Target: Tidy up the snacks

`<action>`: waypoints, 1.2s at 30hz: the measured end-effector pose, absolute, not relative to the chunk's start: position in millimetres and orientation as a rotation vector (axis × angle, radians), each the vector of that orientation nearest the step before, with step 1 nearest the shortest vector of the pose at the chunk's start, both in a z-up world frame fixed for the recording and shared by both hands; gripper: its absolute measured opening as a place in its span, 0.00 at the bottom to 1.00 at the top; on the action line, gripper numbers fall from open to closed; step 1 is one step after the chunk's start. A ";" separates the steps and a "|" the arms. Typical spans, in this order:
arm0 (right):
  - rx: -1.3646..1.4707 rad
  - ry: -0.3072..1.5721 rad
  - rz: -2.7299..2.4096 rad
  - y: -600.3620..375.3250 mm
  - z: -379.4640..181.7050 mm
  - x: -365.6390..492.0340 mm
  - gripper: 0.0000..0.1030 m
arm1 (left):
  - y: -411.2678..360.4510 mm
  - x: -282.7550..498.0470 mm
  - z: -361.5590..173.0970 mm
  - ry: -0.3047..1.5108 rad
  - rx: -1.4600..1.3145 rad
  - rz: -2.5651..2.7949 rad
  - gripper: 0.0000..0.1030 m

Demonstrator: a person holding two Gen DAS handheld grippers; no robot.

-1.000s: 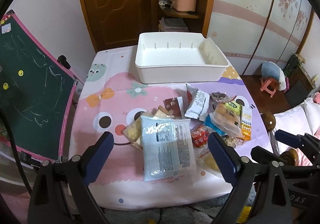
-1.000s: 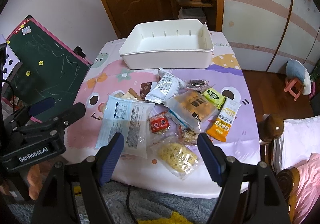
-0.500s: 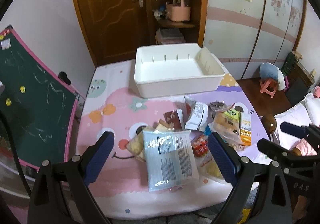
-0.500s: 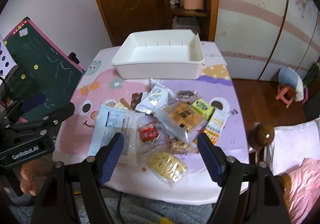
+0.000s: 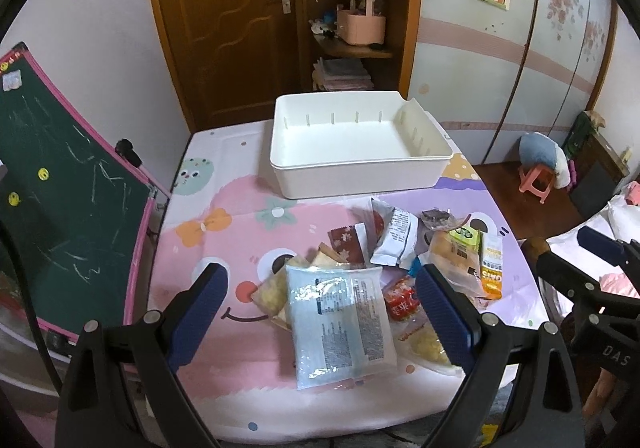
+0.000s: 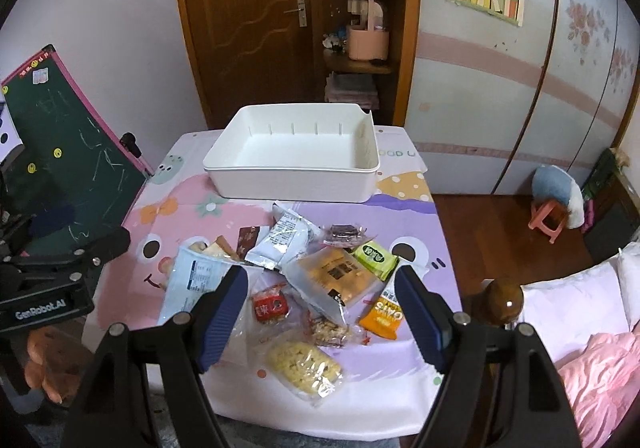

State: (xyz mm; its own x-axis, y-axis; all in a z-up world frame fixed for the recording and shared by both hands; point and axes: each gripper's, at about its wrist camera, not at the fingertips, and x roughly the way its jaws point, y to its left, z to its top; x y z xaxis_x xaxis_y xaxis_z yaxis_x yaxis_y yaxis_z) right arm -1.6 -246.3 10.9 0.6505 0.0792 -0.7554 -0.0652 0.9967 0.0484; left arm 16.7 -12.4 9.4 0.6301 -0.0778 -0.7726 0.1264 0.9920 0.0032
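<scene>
**Both grippers held wide above an unsorted snack pile**

The left gripper [image 5: 320, 308] hung over the near edge of the tabletop [image 5: 224, 216], its blue-padded jaws spread wide with nothing between them. Below it lay a large pale-blue packet [image 5: 340, 324], flat and close to the near edge. The right gripper [image 6: 320, 312] was likewise spread wide and held nothing, poised over the near right part of the pile.

The snacks lay heaped together in the near half of the tabletop, many overlapping. Among them were a small red packet [image 6: 270, 306], a clear bag of yellow puffed pieces [image 6: 306, 366] nearest the near edge, a clear bag with an orange-brown cake [image 6: 336, 280], a green packet [image 6: 374, 254], an orange oats sachet [image 6: 384, 314] toward the right edge, a white-and-grey pouch [image 6: 280, 242] and a small dark wrapped sweet [image 6: 344, 234].

The white bin [image 6: 292, 184] stood at the far edge of the tabletop, apart from the pile, with no snacks in it. A green chalkboard [image 5: 60, 208] leaned beside the left edge.
</scene>
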 end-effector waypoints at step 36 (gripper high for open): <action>0.009 1.154 0.160 -271.7 -123.7 14.1 0.74 | -5.1 47.7 -136.5 1.265 0.037 -0.162 0.92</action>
State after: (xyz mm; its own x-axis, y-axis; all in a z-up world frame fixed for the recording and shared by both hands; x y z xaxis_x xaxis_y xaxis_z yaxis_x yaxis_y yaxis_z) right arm 14.1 -271.7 -123.7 0.3944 0.1310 -0.9096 -0.1216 0.9885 0.0897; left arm 47.7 -5.1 -136.5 0.2910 -0.1014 -0.9513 0.1423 0.9879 -0.0618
